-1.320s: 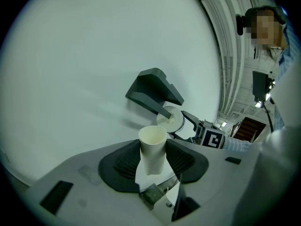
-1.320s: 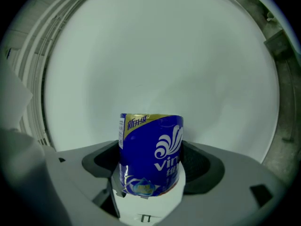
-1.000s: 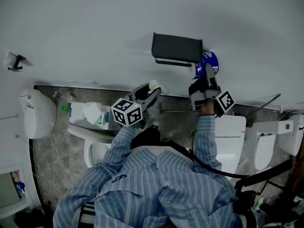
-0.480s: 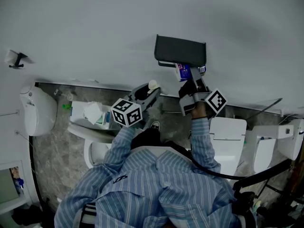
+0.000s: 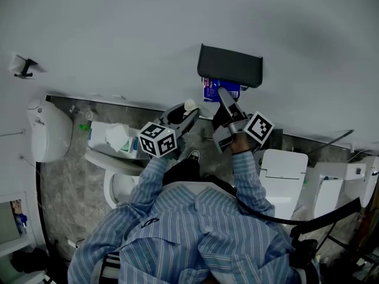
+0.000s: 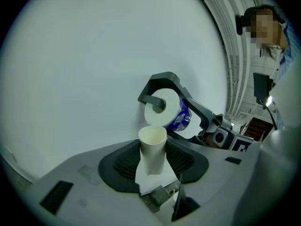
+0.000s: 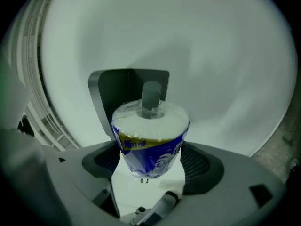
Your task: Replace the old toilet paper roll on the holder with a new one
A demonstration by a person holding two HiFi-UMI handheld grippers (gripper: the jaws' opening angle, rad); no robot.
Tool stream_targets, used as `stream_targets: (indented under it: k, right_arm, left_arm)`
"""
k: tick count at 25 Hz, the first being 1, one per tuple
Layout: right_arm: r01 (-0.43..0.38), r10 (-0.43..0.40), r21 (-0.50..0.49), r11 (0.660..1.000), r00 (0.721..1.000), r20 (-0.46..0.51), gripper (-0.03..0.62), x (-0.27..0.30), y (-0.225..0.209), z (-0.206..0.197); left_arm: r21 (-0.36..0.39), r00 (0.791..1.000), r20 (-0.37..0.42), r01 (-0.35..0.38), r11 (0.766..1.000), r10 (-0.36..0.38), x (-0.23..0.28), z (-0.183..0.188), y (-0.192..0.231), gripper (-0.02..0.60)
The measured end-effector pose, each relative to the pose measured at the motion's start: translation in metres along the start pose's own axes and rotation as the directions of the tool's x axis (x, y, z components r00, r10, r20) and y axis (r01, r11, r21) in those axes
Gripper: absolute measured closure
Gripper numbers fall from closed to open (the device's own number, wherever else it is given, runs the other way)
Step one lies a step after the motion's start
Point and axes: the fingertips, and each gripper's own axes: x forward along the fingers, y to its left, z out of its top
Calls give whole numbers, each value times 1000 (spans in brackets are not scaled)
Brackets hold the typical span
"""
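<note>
A dark grey holder point(image 5: 230, 65) hangs on the white wall. My right gripper point(image 5: 221, 94) is shut on a new roll in blue and white wrap point(image 5: 219, 90) just under the holder's cover. In the right gripper view this new roll point(image 7: 150, 140) sits between the jaws of the right gripper point(image 7: 150, 161), and the holder's bar point(image 7: 151, 98) goes into its core. My left gripper point(image 5: 188, 107) stays lower left, shut on an empty cardboard tube point(image 5: 190, 105). The cardboard tube point(image 6: 153, 149) stands upright in the left gripper point(image 6: 153, 166), in front of the holder point(image 6: 162, 84) and the new roll point(image 6: 164, 112).
Below the wall runs a grey stone floor point(image 5: 71, 188). A white toilet point(image 5: 48, 136) stands at the left, with a tissue box point(image 5: 111, 139) beside it. More white fixtures point(image 5: 283, 170) stand at the right. A small black hook point(image 5: 23, 67) sticks out of the wall at far left.
My right gripper has carried the wrapped roll leftward from the holder's right end to under its cover, onto the bar. The left gripper with the tube has stayed put.
</note>
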Motion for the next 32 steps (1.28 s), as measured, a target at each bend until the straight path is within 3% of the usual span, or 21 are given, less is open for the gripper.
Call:
stream_targets:
  k: [9, 16, 26, 32]
  right_arm:
    - [2, -4, -40, 999, 998, -60, 191, 1, -1, -10]
    - [48, -77, -220, 974, 989, -125, 191, -9, 1, -23]
    - [92, -136, -277, 956, 980, -145, 191, -61, 3, -30]
    - [104, -177, -396, 912, 972, -152, 192, -101, 11, -42]
  left_arm:
    - [-2, 1000, 2, -31, 1000, 31, -6, -3, 0, 410]
    - [-1, 999, 3, -35, 999, 35, -12, -7, -9, 410]
    - [9, 1000, 5, -29, 1000, 29, -29, -24, -41, 410]
    - [14, 1000, 9, -25, 1000, 25, -48, -42, -71, 410]
